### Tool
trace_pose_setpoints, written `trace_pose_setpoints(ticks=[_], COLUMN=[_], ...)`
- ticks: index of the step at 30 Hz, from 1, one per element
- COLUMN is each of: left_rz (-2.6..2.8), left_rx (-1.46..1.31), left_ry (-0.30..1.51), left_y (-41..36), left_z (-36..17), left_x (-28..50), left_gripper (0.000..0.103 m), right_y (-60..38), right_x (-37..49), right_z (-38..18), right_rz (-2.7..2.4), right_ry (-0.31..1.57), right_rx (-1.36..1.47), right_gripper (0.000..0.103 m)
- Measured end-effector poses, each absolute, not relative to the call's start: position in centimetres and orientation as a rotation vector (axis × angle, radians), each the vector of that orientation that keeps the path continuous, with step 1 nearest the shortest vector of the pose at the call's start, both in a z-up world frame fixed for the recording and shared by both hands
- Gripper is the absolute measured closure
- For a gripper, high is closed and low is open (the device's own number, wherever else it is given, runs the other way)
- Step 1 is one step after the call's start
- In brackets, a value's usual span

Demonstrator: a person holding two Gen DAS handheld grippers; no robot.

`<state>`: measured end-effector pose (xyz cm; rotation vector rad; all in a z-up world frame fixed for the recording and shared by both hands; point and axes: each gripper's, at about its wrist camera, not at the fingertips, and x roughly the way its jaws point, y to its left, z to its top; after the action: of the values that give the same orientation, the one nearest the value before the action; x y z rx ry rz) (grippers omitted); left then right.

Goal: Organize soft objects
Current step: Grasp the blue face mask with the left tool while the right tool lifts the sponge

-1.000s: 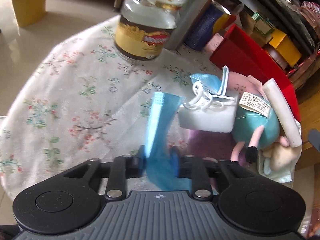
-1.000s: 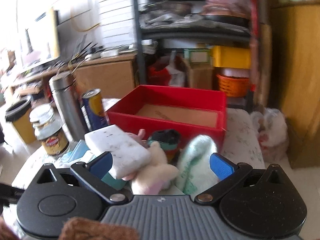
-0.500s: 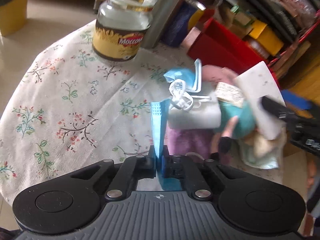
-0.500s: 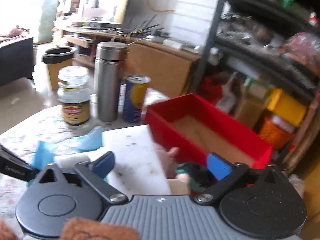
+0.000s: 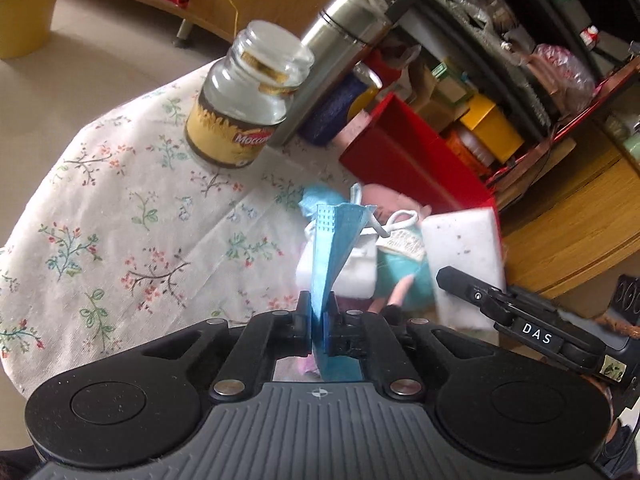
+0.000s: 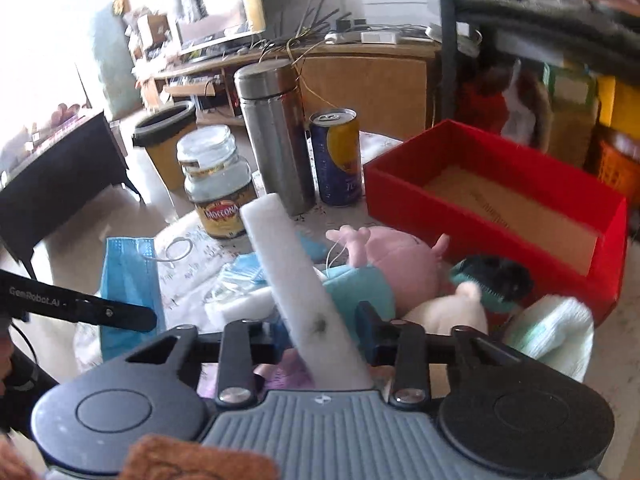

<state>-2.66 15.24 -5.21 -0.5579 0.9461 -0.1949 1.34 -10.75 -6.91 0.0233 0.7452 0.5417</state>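
Observation:
My left gripper (image 5: 318,314) is shut on a blue face mask (image 5: 334,240), which hangs pinched edge-on above the floral tablecloth (image 5: 120,208). The same mask (image 6: 128,280) shows at the left of the right wrist view. My right gripper (image 6: 320,322) has its jaws closing on a white sponge (image 6: 288,264), which is squeezed between the pads and stands up edge-on. That sponge (image 5: 464,248) is also in the left wrist view. Behind lie a pink plush pig (image 6: 396,264), a second white sponge (image 5: 352,268) and another mask (image 5: 320,200). A red box (image 6: 400,184) stands open beyond them.
A coffee jar (image 5: 248,120), a steel flask (image 6: 276,132) and a drink can (image 6: 336,156) stand at the back of the table. A white-green cloth (image 6: 556,328) lies at the box's near corner. A yellow bin (image 6: 168,140) is on the floor, and shelves are behind.
The left gripper closed on the blue mask and lifted it off the cloth. The right gripper swung left and closed on the white sponge, which now stands edge-on.

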Motion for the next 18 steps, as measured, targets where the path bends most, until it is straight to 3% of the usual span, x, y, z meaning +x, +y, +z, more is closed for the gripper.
trace_pose_setpoints(ticks=[12,18], left_rz=[-0.210,-0.221], left_rx=[-0.403,-0.289], left_ry=[0.866,0.791], left_y=[11.7,8.3], left_z=[-3.2,-1.0], left_x=[-1.9,-0.7], left_gripper=[0.102,0.102], right_y=[-13.1,-14.6], right_x=[1.3,0.5], right_z=[-6.0,-3.9], right_rz=[0.549,0.535], right_ry=[0.771,0.675], right_rx=[0.285,0.365], right_gripper=[0.103,0.103])
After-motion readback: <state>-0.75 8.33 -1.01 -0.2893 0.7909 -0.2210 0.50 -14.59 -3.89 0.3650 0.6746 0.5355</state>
